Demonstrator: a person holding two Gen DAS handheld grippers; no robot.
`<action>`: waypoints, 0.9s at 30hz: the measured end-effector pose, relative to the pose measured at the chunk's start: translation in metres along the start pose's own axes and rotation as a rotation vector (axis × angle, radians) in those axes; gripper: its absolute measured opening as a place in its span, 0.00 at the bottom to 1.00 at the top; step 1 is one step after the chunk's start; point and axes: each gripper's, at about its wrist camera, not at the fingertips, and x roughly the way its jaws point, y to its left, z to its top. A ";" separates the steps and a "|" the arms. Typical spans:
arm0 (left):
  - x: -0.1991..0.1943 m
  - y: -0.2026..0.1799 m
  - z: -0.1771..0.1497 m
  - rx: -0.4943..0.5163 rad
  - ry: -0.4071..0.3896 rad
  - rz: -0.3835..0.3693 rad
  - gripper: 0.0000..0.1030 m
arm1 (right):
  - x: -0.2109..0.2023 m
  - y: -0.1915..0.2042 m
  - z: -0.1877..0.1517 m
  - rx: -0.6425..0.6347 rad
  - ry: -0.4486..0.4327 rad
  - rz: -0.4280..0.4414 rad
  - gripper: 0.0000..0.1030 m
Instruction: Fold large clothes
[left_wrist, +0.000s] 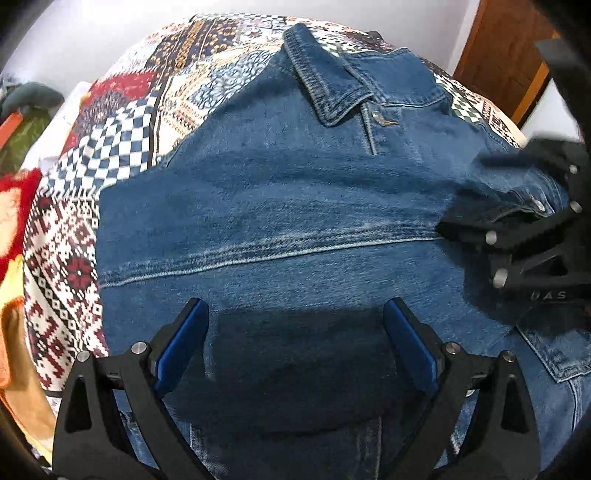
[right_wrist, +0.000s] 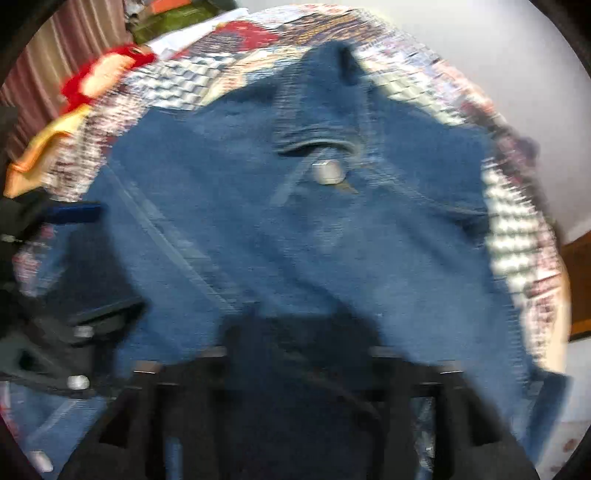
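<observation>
A blue denim jacket (left_wrist: 295, 206) lies spread on a patterned bedspread (left_wrist: 122, 147), with its collar (left_wrist: 325, 85) at the far end. My left gripper (left_wrist: 295, 306) hovers over the near part of the jacket, blue pads wide apart and nothing between them. My right gripper (left_wrist: 469, 195) comes in from the right edge, its fingers spread around a bunched fold of denim without pinching it. The right wrist view is blurred: the jacket (right_wrist: 295, 240) with a metal button (right_wrist: 327, 171) fills it. There my right gripper (right_wrist: 299, 343) stands open and my left gripper (right_wrist: 92, 262) is at the left.
A red and orange cloth (left_wrist: 14, 206) and green items (left_wrist: 22, 129) lie off the bed's left side. A brown wooden door (left_wrist: 498, 55) stands at the far right beside a white wall. A pinkish curtain (right_wrist: 55, 55) hangs at the upper left.
</observation>
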 end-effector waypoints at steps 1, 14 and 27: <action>-0.002 -0.002 0.000 0.010 -0.003 0.009 0.94 | 0.000 -0.002 -0.002 -0.014 -0.010 -0.029 0.93; -0.088 -0.045 0.008 0.080 -0.179 0.042 0.94 | -0.096 -0.088 -0.052 0.270 -0.127 0.094 0.93; -0.166 -0.120 0.024 0.159 -0.397 0.009 1.00 | -0.211 -0.171 -0.150 0.591 -0.335 0.075 0.93</action>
